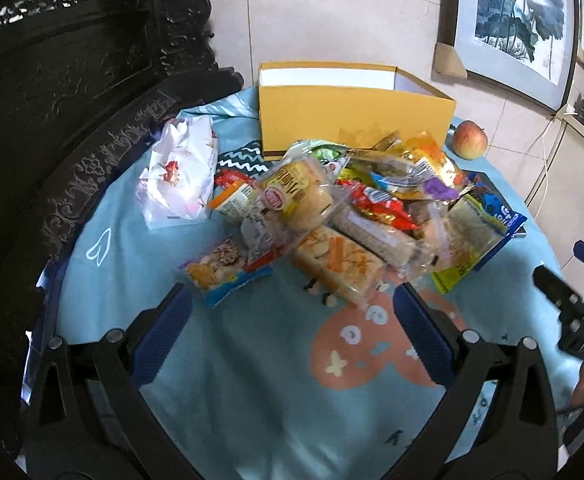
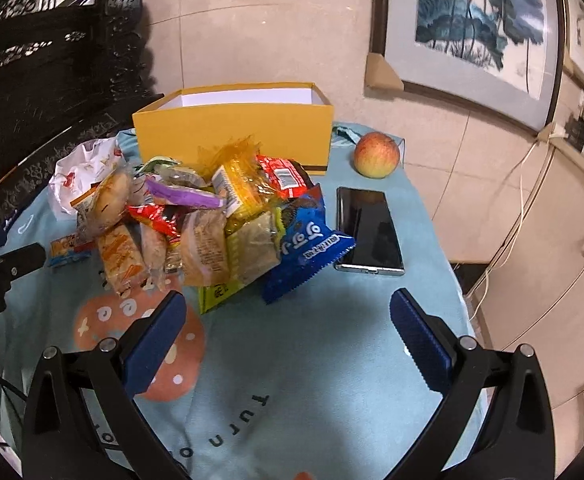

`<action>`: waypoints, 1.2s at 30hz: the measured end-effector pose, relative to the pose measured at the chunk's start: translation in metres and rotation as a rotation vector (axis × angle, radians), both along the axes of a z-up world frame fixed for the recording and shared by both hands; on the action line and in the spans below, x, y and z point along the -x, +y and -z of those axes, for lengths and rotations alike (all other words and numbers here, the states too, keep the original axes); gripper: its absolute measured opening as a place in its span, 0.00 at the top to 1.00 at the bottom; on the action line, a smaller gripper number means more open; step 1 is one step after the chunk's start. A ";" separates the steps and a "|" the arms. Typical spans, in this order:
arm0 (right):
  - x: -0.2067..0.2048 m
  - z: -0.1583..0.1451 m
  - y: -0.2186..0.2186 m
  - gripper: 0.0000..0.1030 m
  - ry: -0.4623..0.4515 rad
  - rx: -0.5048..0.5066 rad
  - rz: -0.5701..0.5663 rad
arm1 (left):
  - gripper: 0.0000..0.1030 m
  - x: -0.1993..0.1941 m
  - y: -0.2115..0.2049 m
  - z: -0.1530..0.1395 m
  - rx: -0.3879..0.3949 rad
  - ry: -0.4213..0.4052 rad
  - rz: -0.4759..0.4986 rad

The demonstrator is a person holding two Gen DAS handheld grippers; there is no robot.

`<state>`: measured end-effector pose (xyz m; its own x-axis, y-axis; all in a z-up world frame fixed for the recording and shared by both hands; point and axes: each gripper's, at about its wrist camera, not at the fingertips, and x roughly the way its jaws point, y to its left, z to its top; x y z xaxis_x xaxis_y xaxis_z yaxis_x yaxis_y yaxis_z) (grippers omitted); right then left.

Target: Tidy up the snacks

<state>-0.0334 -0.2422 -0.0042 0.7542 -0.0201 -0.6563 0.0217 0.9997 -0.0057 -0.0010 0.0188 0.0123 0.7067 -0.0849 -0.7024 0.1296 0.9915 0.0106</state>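
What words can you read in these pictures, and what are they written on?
"turn o": dark letters on the blue tablecloth, seen upside down; the rest is hidden by the right gripper.
Blue snack bag: white lettering, too distorted to read.
Other snack wrappers: print too small and blurred.
Yellow box: no readable text.

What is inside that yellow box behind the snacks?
Only a white inner wall shows inside the yellow box; no snack rises above its rim. Its front wall hides the floor, so whether anything lies low inside cannot be seen. The snack pile sits outside, in front.
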 end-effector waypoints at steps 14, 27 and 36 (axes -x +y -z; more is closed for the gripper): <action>-0.056 0.014 -0.004 0.01 0.047 -0.096 -0.085 | 0.02 -0.086 -0.008 0.029 0.017 0.102 0.004; -0.065 0.009 -0.002 0.01 -0.027 -0.050 -0.106 | 0.25 -0.141 -0.027 0.040 0.067 0.128 0.019; -0.059 0.013 -0.023 0.01 0.027 -0.024 -0.053 | 0.53 -0.127 -0.013 0.033 0.147 0.068 0.015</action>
